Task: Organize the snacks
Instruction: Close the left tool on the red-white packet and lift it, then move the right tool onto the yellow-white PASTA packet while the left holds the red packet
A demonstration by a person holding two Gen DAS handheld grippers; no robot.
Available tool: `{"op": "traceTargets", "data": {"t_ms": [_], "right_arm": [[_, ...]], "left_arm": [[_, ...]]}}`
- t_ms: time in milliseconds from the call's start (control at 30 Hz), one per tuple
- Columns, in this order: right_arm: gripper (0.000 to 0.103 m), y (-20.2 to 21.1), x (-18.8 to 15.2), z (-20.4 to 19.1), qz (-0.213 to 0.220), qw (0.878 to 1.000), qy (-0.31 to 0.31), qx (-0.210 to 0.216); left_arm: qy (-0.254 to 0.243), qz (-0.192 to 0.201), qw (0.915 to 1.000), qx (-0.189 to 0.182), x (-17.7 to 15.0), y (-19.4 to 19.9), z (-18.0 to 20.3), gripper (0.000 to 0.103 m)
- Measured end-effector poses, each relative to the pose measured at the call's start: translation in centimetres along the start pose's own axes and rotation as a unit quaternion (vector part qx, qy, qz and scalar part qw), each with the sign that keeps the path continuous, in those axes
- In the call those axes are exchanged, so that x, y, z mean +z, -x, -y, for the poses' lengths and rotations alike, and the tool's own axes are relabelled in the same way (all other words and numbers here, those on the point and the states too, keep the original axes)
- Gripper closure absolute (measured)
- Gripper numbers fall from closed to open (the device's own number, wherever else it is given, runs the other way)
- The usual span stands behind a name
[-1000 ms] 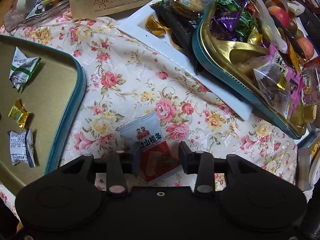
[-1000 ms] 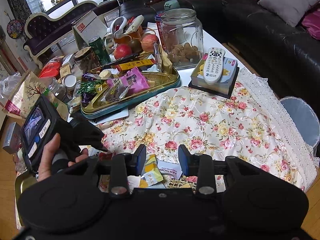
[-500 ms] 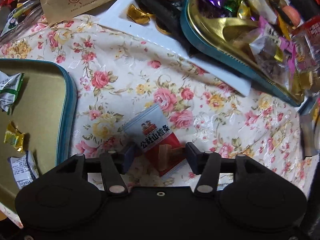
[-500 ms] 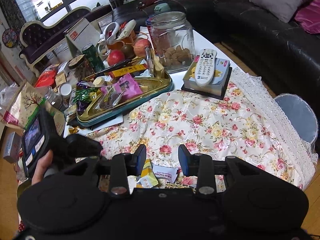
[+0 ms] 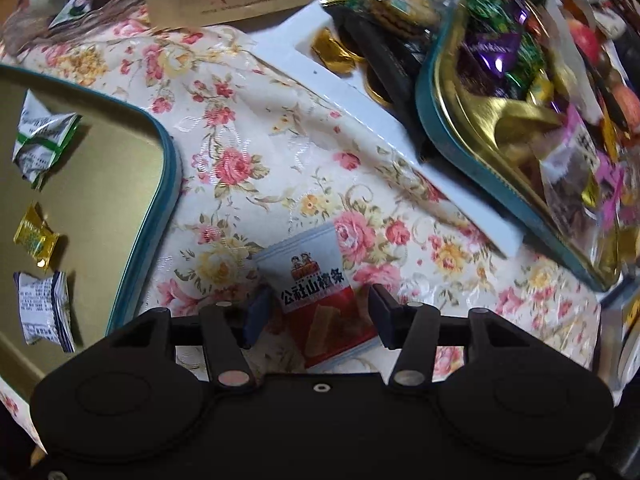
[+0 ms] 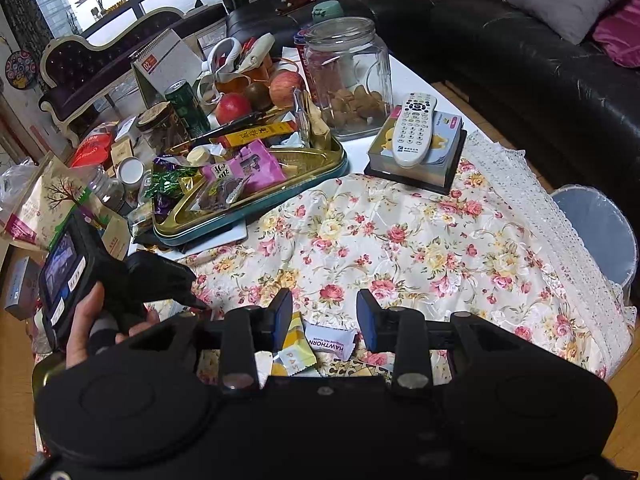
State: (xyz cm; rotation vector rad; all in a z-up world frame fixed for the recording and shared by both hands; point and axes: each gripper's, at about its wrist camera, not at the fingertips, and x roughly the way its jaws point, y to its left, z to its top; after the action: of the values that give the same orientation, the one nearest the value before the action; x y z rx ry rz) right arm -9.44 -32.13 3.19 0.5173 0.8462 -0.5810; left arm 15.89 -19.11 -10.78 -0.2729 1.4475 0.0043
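On floral cloth [image 5: 280,152], left gripper [image 5: 316,312] jaws wide around red-white packet [image 5: 320,300], teal-rimmed trays either side, right gripper [image 6: 324,312] jaws part-open, empty.

snack tin [image 5: 448,136] blurred, cut off right; wrappers unreadable.

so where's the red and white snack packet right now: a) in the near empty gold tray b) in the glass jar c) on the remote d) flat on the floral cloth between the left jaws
d: the red and white snack packet lies on the floral cloth, between the open jaws of the left gripper.
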Motion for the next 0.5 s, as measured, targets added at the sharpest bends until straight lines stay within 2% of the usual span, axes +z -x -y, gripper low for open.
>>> {"op": "traceTargets", "data": {"t_ms": [100,167,200,233,367,500], "right_arm": [[0.067,-0.2,0.0,-0.1,-0.003,1.0,0.003,-0.001],[0.067,-0.4,0.0,-0.2,-0.005,1.0,0.006,-0.003],[0.067,-0.4,0.1,-0.2,-0.005,1.0,0.008,-0.004],[0.067,-0.5,0.1,-0.1,-0.006,1.0,0.009,-0.004],[0.067,-1.3,0.3,0.8,-0.034,0.999,-0.008,0.005],[0.067,-3.4,-0.1,2.4,-0.093,0.994,-0.052,0.003]], "left_arm": [[-0.017,-0.006,0.9997,0.015,0.2,-0.3,0.5,0.046],[-0.071,-0.008,0.9964,0.046,-0.1,-0.3,1.7,0.052],[-0.104,-0.007,0.9928,0.06,-0.5,-0.2,2.4,0.057],[-0.136,-0.003,0.9886,0.065,-1.0,-0.2,2.9,0.058],[-0.213,-0.026,0.9753,0.053,-2.5,-0.1,3.0,0.059],[-0.234,-0.072,0.9691,0.029,-3.4,0.2,1.5,0.06]]}}
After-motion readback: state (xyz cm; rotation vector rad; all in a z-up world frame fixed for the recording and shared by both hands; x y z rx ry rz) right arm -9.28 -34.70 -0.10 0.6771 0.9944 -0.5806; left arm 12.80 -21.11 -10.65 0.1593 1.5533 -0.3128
